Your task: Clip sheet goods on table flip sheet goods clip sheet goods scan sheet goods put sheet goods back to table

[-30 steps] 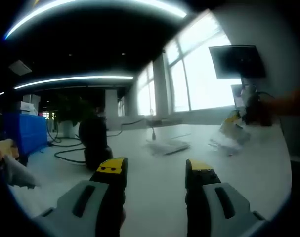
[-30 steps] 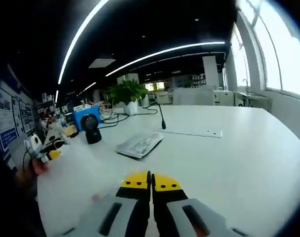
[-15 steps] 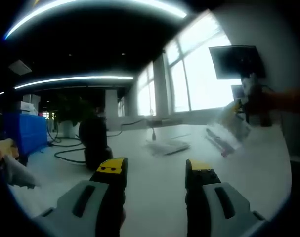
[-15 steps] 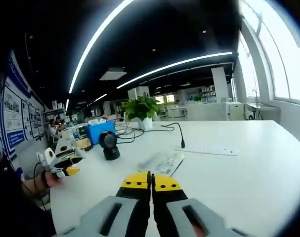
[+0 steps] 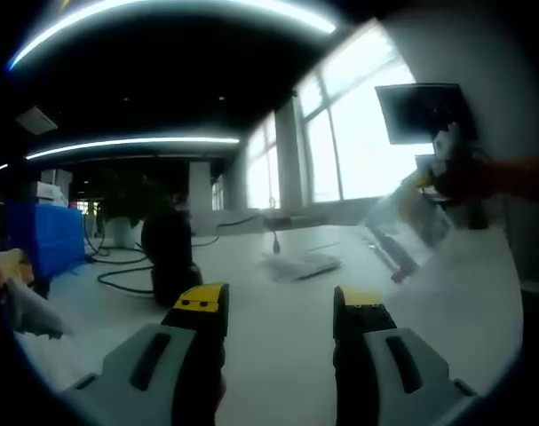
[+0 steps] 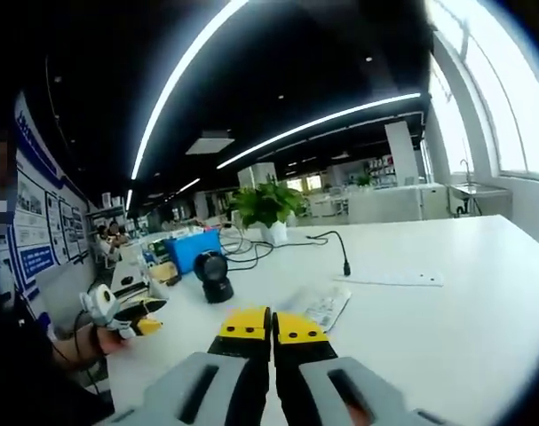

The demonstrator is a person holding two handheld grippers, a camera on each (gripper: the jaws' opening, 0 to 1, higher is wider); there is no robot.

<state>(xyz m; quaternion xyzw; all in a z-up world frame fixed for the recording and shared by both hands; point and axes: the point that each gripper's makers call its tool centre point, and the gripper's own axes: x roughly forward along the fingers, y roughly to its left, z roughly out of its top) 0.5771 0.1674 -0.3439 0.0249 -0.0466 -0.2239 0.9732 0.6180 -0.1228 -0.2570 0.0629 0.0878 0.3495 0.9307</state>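
– Progress, from the left gripper view?

– Early to middle, I'd judge. The left claw (image 5: 278,306) has its jaws apart, with nothing between them, low over the white surface (image 5: 287,355). Off to the right the right claw (image 5: 424,182) holds a clear sheet (image 5: 402,226) up in the air, tilted, well clear of the surface. It is blurred, so I cannot read its face.

– So the first clip is done?

– It looks so. The flip may be under way. The scan and the return to the surface appear to be left. The scanner (image 5: 169,253) stands dark beyond the left jaw, apart from the sheet. A second sheet (image 5: 300,264) lies flat farther back.

– And the right gripper view?

– The right claw (image 6: 271,324) has its jaws pressed together. The sheet itself is hard to make out at the tips here, so the left gripper view is what tells me they are clamped on it.

– What else does this view add?

– The left claw (image 6: 131,306) in a hand (image 6: 105,342) at the far left, well apart from the scanner (image 6: 214,277). It also gives the second sheet (image 6: 318,306) just past the tips, a blue box (image 6: 189,248) and a plant (image 6: 267,204) behind.

– Next need?

– Probably to bring the sheet's code to face the scanner.
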